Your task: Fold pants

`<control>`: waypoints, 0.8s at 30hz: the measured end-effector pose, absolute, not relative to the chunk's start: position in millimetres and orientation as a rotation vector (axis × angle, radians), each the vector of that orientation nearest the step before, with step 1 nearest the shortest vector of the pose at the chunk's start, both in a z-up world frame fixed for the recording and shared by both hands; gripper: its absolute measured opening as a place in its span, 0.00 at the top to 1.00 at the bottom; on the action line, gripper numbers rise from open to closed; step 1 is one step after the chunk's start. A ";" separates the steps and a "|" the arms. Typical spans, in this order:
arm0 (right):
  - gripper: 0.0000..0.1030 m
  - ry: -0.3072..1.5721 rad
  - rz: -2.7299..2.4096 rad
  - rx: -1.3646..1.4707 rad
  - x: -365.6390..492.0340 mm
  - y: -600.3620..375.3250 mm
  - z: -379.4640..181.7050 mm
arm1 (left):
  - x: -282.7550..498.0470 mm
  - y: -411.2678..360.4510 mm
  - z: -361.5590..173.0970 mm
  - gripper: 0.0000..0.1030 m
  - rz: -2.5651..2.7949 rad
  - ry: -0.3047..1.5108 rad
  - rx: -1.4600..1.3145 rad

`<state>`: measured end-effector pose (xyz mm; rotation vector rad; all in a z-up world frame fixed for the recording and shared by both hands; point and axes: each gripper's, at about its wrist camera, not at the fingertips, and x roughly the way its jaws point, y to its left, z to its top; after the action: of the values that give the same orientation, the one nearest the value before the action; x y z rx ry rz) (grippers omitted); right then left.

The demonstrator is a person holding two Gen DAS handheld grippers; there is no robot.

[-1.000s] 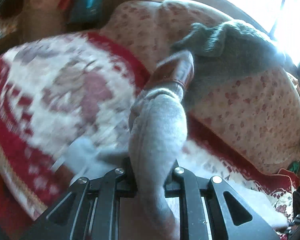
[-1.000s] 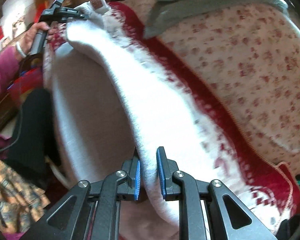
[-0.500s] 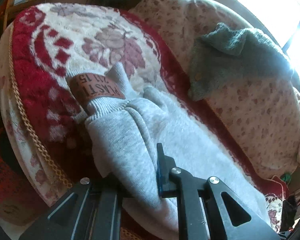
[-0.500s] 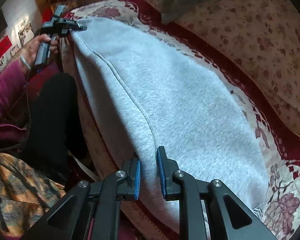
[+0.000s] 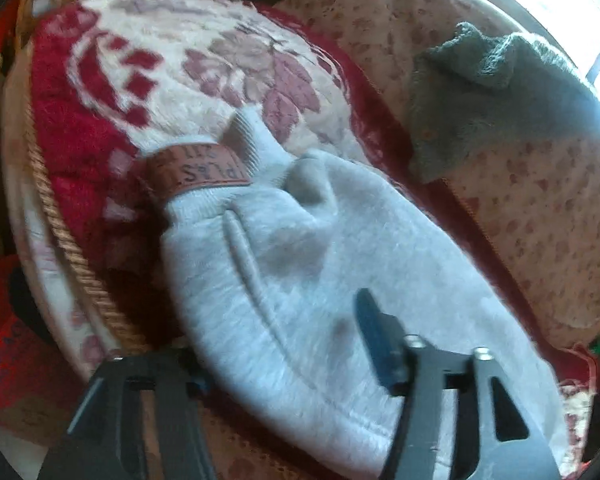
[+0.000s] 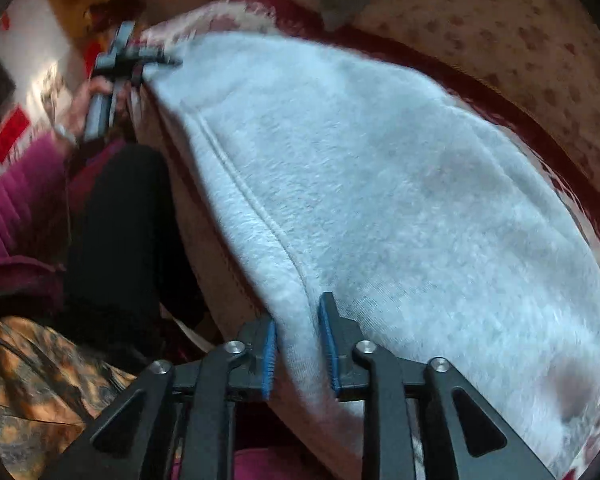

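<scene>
Light grey sweatpants (image 5: 300,280) lie spread on a red and cream floral blanket (image 5: 100,120). Their ribbed waistband with a brown label (image 5: 198,170) points to the far left. My left gripper (image 5: 284,344) is open, its jaws wide apart over the pants' near edge; the left finger is partly hidden under the cloth. My right gripper (image 6: 298,344) is shut on the near seam edge of the pants (image 6: 380,200). The left gripper (image 6: 140,64) also shows far off in the right wrist view, at the waistband end.
A dark grey knitted garment (image 5: 492,96) lies on the spotted beige cover (image 5: 540,220) behind the pants. The blanket's gold cord edge (image 5: 68,248) runs down the left. A person's pink sleeve (image 6: 16,192) and dark trousers (image 6: 116,220) are left of the blanket.
The pants were lowered from held in the air onto the blanket and now lie flat. My left gripper has opened and let go of the waistband end. The right gripper keeps its hold.
</scene>
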<state>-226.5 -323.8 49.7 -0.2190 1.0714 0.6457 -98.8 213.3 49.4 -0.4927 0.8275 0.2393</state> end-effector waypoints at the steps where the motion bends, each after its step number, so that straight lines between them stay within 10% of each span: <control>1: 0.49 1.063 0.632 -0.171 -229.5 -335.2 54.9 | -102.3 210.7 54.6 0.17 0.285 0.814 -0.454; 5: 0.33 0.980 0.546 0.006 -240.2 -387.5 73.6 | -120.0 202.1 77.7 0.17 0.374 0.738 -0.353; 24: 0.19 0.851 0.297 0.100 -176.7 -429.6 94.4 | -154.2 -40.0 112.5 0.17 -0.202 0.726 -0.162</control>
<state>-176.7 -429.6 94.4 0.0999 0.8510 0.2967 -154.2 -40.0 112.5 -0.1618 0.7257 -0.2024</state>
